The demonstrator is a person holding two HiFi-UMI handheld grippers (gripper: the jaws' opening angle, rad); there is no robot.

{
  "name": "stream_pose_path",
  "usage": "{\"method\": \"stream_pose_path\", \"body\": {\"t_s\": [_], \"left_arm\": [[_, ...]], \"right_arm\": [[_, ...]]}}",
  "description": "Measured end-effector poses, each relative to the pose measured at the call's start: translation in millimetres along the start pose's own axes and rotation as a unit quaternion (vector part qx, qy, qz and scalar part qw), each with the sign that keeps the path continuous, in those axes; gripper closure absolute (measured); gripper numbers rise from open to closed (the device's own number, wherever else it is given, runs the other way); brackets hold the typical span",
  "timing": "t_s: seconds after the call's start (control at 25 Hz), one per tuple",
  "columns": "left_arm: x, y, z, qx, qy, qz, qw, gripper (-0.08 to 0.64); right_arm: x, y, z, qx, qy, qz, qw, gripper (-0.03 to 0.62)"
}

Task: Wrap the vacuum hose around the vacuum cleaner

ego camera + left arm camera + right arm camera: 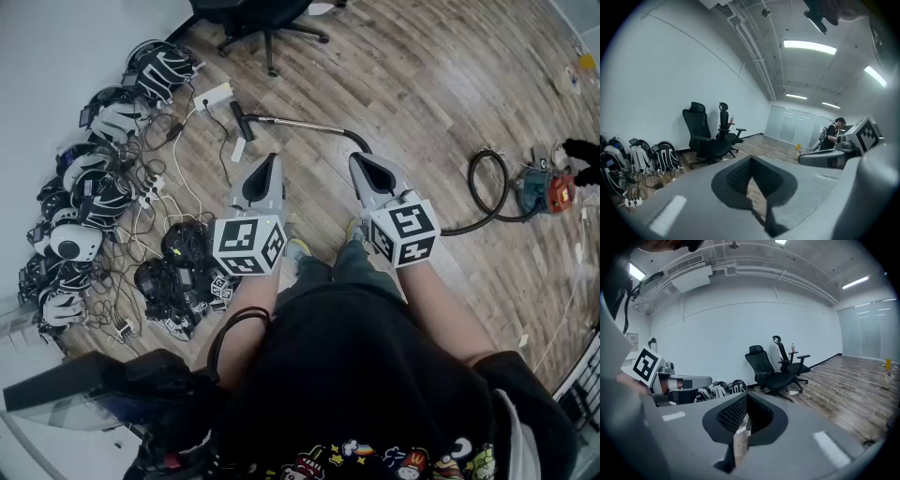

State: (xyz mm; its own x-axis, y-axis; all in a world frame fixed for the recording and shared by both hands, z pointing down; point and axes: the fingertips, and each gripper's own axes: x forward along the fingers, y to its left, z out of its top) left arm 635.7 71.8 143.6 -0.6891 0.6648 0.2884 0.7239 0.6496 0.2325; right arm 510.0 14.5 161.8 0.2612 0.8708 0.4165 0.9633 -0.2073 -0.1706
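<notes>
**Both claws shut and empty, hose lying loose on the floor**

I am reading the left claw (751,161) with its jaws pressed together and nothing between them. The right claw (746,397) is showing the same, tips meeting on nothing. In the head view both are hanging side by side above the floor, apart from each other and touching nothing.

Just ahead of the tips the wand (300,124) is lying flat, its head (242,120) pointing toward the wall side. The hose (472,186) is passing behind the right claw from the wand's bend and looping beside the vacuum (539,190), well off to my right. It is not lying around the machine.

Ahead and to the right the wood floor (422,84) is lying open. The left is crowding in, with bags (94,178) and cables (183,178) piling along the white wall (56,56). A chair (262,19) is standing beyond the wand.

Only the head view is giving me the vacuum and hose. Only the left gripper view is giving me the glass partition (792,126) and a person (833,133) standing far off.
</notes>
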Motion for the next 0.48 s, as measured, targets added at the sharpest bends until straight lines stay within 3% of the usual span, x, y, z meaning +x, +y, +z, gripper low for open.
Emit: {"method": "stream_pose_path", "body": {"t_s": [0.2, 0.48], "left_arm": [[13.5, -11.9, 12.1, 0.021, -0.005, -0.009, 0.9997, 0.560], [27.6, -28.7, 4.5, 0.003, 0.008, 0.000, 1.0000, 0.559]], "right_arm": [[0.0, -17.7, 7.0, 0.005, 0.004, 0.008, 1.000, 0.572], [-6.9, -39.6, 3.3, 0.003, 0.007, 0.021, 1.000, 0.569]]}}
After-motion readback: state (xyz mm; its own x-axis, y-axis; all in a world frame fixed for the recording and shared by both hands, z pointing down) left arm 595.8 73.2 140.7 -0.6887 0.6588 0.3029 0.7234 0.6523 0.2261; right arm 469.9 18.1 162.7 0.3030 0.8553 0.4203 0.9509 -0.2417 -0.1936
